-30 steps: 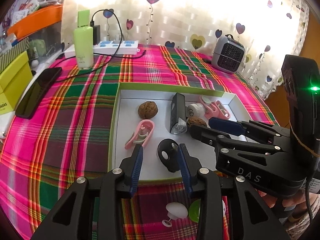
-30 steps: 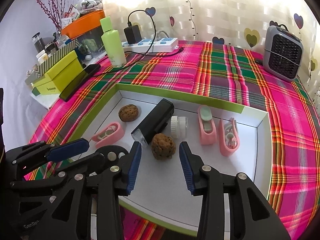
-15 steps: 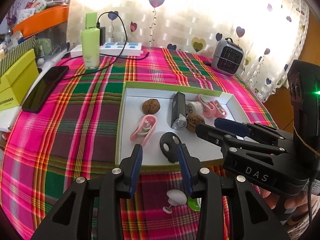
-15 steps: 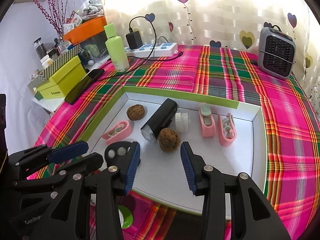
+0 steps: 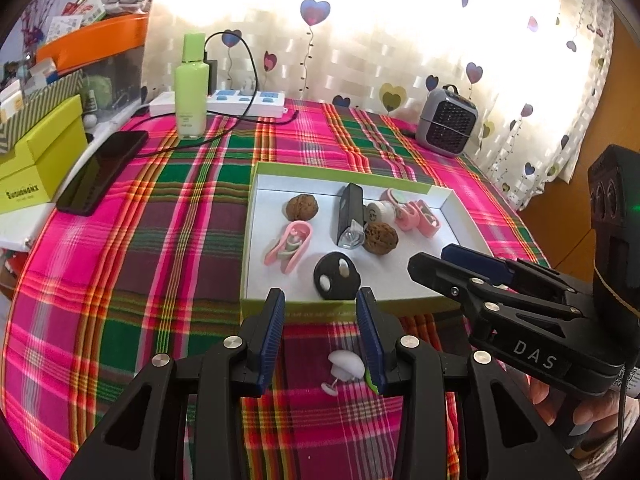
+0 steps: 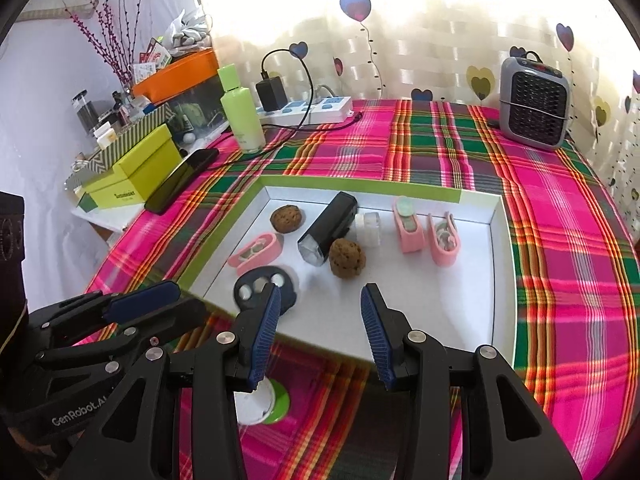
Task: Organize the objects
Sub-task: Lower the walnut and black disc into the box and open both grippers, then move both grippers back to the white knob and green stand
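Both grippers hang released, jaws spread and holding nothing. Just ahead of the left gripper (image 5: 320, 320) lies the black disc (image 5: 337, 276), inside the tray (image 5: 348, 172) near its front wall. Beneath the left gripper, a white knob (image 5: 345, 364) rests on the desk (image 5: 120, 264). The right gripper (image 6: 318, 324) hovers over the tray's near edge.

A green bottle (image 5: 192, 87), power strip (image 5: 244, 103), phone (image 5: 102, 172) and small heater (image 5: 447, 122) line the plaid tablecloth (image 5: 132, 248).

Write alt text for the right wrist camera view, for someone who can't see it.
The open right gripper hovers empty at the near edge of a green-rimmed white tray on a plaid tablecloth. The tray holds two walnuts, a black flashlight, three pink clips and a black disc.
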Demonstrator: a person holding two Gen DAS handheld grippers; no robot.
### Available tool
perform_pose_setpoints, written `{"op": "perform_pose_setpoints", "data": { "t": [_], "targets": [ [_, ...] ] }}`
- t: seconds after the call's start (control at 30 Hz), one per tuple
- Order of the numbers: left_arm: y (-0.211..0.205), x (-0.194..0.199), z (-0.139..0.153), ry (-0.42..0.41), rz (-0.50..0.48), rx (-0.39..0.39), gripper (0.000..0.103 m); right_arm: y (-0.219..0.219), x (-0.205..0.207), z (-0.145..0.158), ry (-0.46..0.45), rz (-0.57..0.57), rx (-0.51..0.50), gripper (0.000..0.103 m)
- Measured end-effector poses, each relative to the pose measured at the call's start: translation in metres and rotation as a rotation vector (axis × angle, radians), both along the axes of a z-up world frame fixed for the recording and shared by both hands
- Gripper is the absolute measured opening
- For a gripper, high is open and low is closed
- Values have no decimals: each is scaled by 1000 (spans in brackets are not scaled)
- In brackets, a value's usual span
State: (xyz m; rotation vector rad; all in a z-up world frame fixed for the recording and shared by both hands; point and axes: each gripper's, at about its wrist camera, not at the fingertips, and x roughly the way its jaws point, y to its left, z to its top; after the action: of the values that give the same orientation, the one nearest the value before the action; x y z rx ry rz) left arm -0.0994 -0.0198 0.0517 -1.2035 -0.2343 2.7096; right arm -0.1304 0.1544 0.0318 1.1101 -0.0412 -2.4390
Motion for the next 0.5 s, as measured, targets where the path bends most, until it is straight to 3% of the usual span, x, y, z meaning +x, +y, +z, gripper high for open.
{"op": "perform_pose_setpoints", "data": {
  "t": [0.5],
  "targets": [
    [-14, 29, -5, -4, 15, 24, 36, 1, 40, 1, 40, 12, 17, 43]
  ]
}}
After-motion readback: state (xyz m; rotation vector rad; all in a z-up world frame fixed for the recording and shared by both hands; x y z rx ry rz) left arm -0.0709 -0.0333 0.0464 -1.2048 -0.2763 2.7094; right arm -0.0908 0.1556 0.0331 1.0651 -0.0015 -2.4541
